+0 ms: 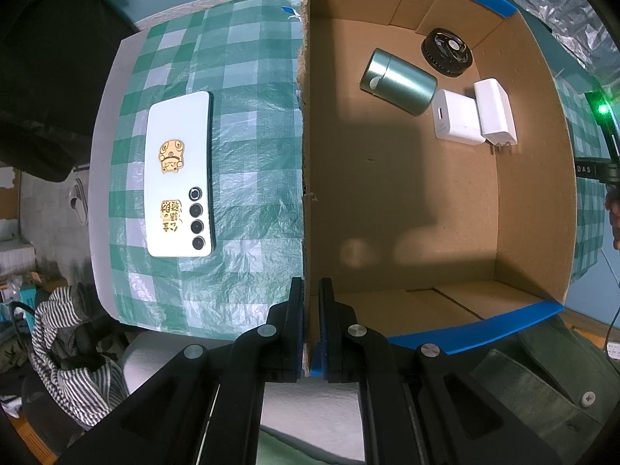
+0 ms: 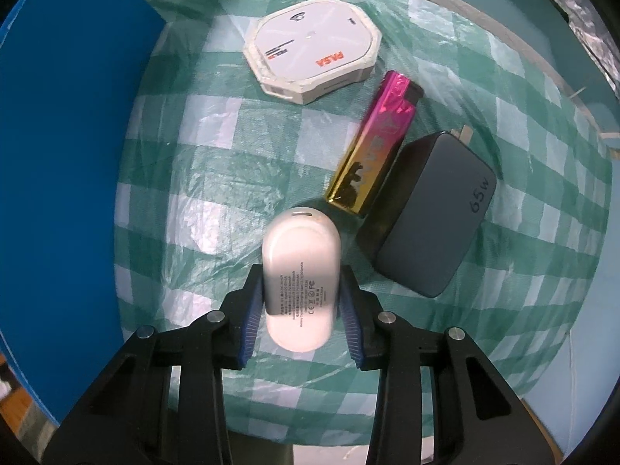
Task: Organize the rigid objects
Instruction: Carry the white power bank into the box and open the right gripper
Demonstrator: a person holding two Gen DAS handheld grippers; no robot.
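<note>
My left gripper (image 1: 311,310) is shut on the left wall of an open cardboard box (image 1: 304,178). Inside the box lie a green metal can (image 1: 397,81) on its side, a black round part (image 1: 447,52) and two white chargers (image 1: 457,118) (image 1: 495,111). A white phone (image 1: 180,174) lies face down on the checked cloth left of the box. My right gripper (image 2: 300,310) is closed around a white oval power bank (image 2: 300,283), its fingers against both sides; the power bank rests on the cloth.
In the right wrist view a white octagonal device (image 2: 312,48), a pink-and-gold lighter (image 2: 374,145) and a dark 65W charger (image 2: 430,217) lie beyond the power bank. The box's blue outer wall (image 2: 62,178) stands at the left. The round table's edge (image 2: 542,73) curves behind.
</note>
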